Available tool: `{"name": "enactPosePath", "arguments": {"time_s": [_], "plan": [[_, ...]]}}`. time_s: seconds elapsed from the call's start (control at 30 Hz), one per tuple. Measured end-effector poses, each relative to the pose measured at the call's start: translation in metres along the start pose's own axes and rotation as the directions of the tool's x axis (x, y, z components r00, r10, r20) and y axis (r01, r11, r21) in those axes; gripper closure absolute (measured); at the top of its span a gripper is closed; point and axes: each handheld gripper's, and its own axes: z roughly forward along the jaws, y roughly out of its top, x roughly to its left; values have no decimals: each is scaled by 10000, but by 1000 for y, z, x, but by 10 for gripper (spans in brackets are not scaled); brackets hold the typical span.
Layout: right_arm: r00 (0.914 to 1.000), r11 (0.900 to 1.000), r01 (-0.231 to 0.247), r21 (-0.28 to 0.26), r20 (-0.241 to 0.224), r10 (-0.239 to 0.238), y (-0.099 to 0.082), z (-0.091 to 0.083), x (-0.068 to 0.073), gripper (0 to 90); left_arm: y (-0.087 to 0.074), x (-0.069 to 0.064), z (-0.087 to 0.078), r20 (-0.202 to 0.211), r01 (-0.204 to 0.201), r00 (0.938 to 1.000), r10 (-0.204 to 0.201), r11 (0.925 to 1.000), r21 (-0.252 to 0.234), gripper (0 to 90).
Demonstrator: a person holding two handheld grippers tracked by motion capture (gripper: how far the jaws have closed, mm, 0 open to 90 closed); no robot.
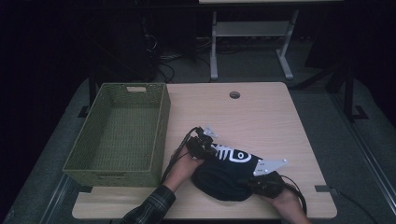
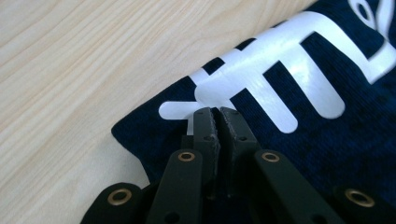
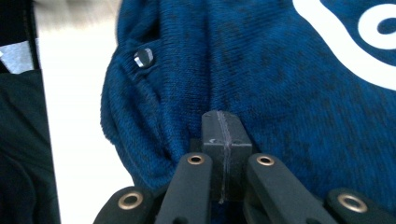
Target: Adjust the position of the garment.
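Observation:
A dark blue knitted garment [image 1: 224, 179] with a white print lies bunched near the table's front edge. My left gripper [image 1: 211, 149] is at its left upper edge. In the left gripper view the jaws [image 2: 218, 114] are pinched together on the cloth [image 2: 303, 140] at the end of the white print, with only a thin slit between them. My right gripper [image 1: 251, 182] is at the garment's right side. In the right gripper view its jaws [image 3: 226, 122] are pressed flush, with folds of the knit [image 3: 280, 84] drawn in at them. A small clear button [image 3: 143, 57] sits on the hem.
A green woven basket [image 1: 163, 126] stands open at the table's left side, close to my left hand. The wooden table [image 1: 261, 116] has a round cable hole [image 1: 234, 94] at the back. A white desk frame [image 1: 214, 51] stands on the floor beyond.

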Motion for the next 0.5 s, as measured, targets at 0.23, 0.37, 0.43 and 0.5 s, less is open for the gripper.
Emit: {"name": "enactPosePath", "arguments": {"time_s": [0.23, 0.37, 0.43, 0.5], "plan": [[9994, 9997, 236, 88, -253, -234, 3, 6, 9, 898, 0, -1, 1, 27, 3, 10000, -3, 10000, -75, 851], [9995, 9997, 239, 57, -208, -238, 3, 5, 10, 895, 0, -2, -1, -5, -44, 10000, 44, 9999, -145, 849], [9996, 9996, 272, 21, -122, -272, 3, 4, 10, 873, 0, -2, -4, -10, -38, 10000, 38, 9998, -199, 827], [9997, 9997, 224, -87, -109, -225, 3, 1, 9, 837, 0, -2, -10, 45, -86, 10000, 87, 9997, -247, 795]]}}
